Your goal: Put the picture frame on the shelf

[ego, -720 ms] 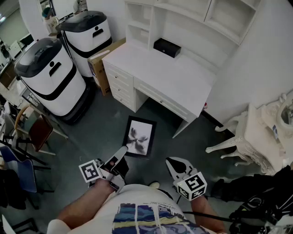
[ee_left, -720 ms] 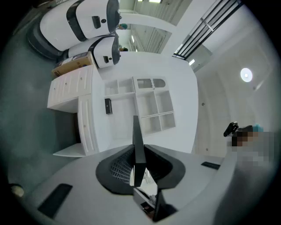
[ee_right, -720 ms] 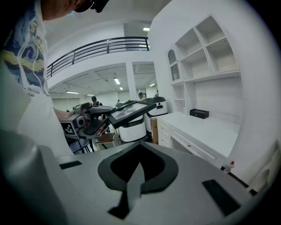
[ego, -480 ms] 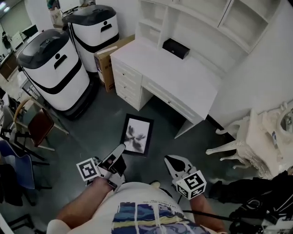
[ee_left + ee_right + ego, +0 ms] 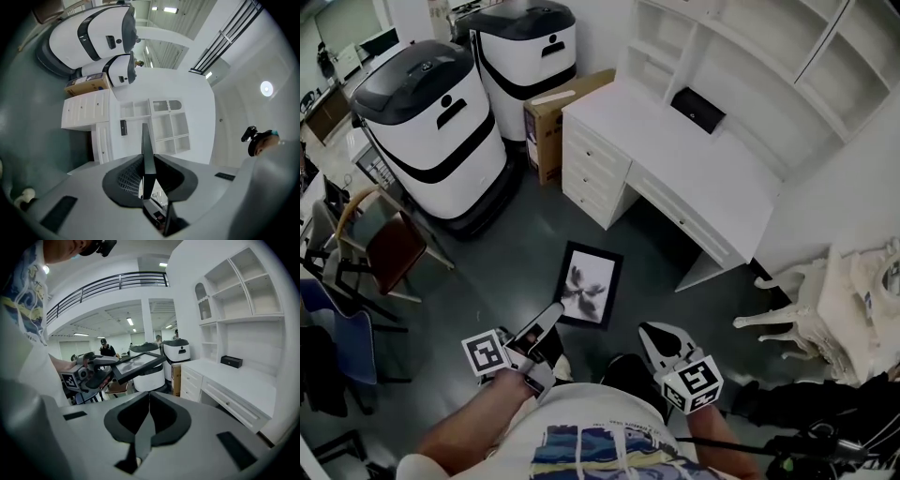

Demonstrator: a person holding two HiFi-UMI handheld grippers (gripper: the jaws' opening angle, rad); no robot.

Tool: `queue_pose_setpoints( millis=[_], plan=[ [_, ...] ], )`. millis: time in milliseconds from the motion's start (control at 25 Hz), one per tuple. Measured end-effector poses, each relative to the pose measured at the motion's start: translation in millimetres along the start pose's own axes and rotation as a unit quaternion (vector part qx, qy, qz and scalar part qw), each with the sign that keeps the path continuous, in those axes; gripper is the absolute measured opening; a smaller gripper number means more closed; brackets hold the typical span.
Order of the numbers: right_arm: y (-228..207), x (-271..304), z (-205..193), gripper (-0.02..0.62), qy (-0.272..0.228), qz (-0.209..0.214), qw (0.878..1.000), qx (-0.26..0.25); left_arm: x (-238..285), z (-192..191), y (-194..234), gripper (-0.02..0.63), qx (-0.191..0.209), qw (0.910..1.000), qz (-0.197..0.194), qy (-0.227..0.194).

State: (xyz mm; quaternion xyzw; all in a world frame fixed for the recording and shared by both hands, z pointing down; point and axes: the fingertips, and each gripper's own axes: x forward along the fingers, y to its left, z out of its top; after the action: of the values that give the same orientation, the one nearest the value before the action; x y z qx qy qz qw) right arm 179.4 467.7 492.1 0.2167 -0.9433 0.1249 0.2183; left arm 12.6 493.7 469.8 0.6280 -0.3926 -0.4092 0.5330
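Out over a grey floor (image 5: 506,253), facing a white desk (image 5: 675,159) at one o'clock, with the open shelf (image 5: 750,47) above it and a small black box (image 5: 697,110) on the desktop. Down at seven o'clock, gripping the picture frame (image 5: 591,296) by its near edge with the left gripper (image 5: 549,319), pinched tight on the thin black rim, carried flat and level, picture side up, probably to spare the glass and hold the far corner clear of the desk on the way in. Over at five o'clock, hanging with the right gripper (image 5: 656,332) closed on nothing, tipped a little downward, likely held in reserve to steady the far edge. Not yet at the shelf; well short of the desk, in mid-carry by the look of it.
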Motion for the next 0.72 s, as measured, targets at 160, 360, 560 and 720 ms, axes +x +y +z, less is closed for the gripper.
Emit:
queue_pose_setpoints(
  millis=[160, 360, 560, 720],
  plan=[
    [-5.5, 17.8, 9.4, 0.048, -0.002, 0.011, 1.0, -0.004, 11.4, 17.3, 10.5, 0.077, 0.004, 1.0, 0.003, 0.008],
    [-55.1, 54.5, 21.3, 0.1, -0.003, 0.016, 1.0, 0.002, 57.7, 43.8, 20.5, 0.077, -0.003, 1.0, 0.005, -0.002],
    [-116.0, 109.4, 68.8, 0.072, -0.027, 0.045, 0.998, -0.015, 119.9, 86.5, 29.3, 0.077, 0.017, 0.9997, 0.017, -0.004],
    [-173.5, 133.7, 101.9, 0.055, -0.042, 0.055, 0.997, -0.03, 182.4, 112.1, 26.7, 0.077, 0.037, 0.9992, 0.013, -0.003]
  ],
)
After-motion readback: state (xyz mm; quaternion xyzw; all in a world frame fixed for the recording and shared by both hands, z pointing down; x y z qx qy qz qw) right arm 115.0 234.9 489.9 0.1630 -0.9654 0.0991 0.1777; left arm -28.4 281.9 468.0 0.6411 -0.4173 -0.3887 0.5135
